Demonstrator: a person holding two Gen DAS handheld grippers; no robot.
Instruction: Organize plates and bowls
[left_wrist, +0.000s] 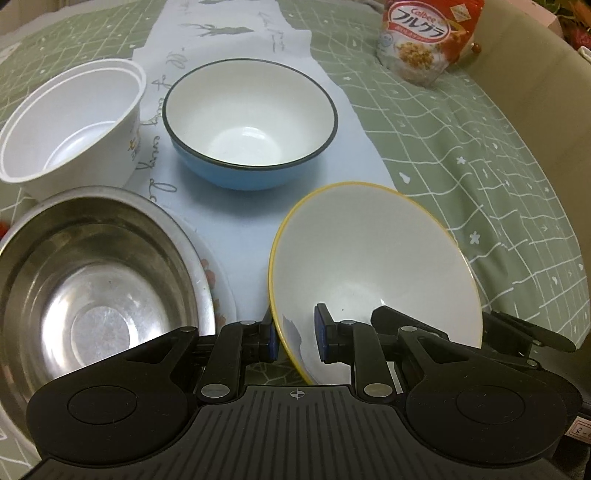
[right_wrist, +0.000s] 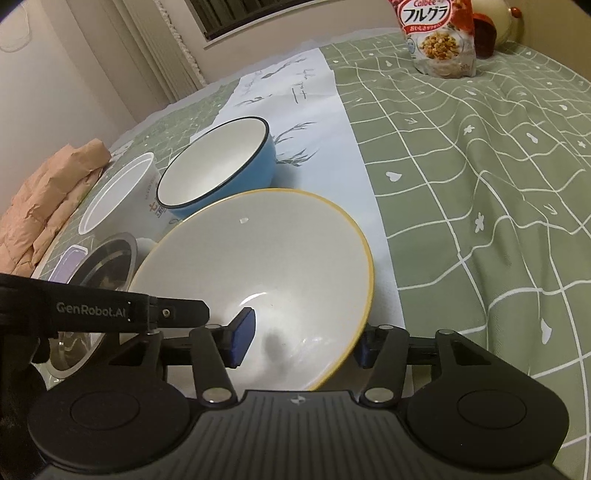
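Note:
A white bowl with a yellow rim (left_wrist: 373, 266) is tilted above the table; it also shows in the right wrist view (right_wrist: 258, 266). My left gripper (left_wrist: 295, 338) has its jaws on either side of the bowl's left rim. My right gripper (right_wrist: 301, 339) straddles the bowl's right rim, one pad inside, one outside. A steel bowl (left_wrist: 92, 280) sits on a flowered plate (left_wrist: 221, 288) at the left. A blue bowl (left_wrist: 251, 122) and a white foam bowl (left_wrist: 70, 125) stand further back.
A cereal bag (left_wrist: 424, 40) stands at the far right of the green checked tablecloth (left_wrist: 480, 147). A pale blue runner (left_wrist: 236, 229) lies under the bowls. A folded peach cloth (right_wrist: 40, 210) and a lidded container (right_wrist: 68, 262) lie at the table's left.

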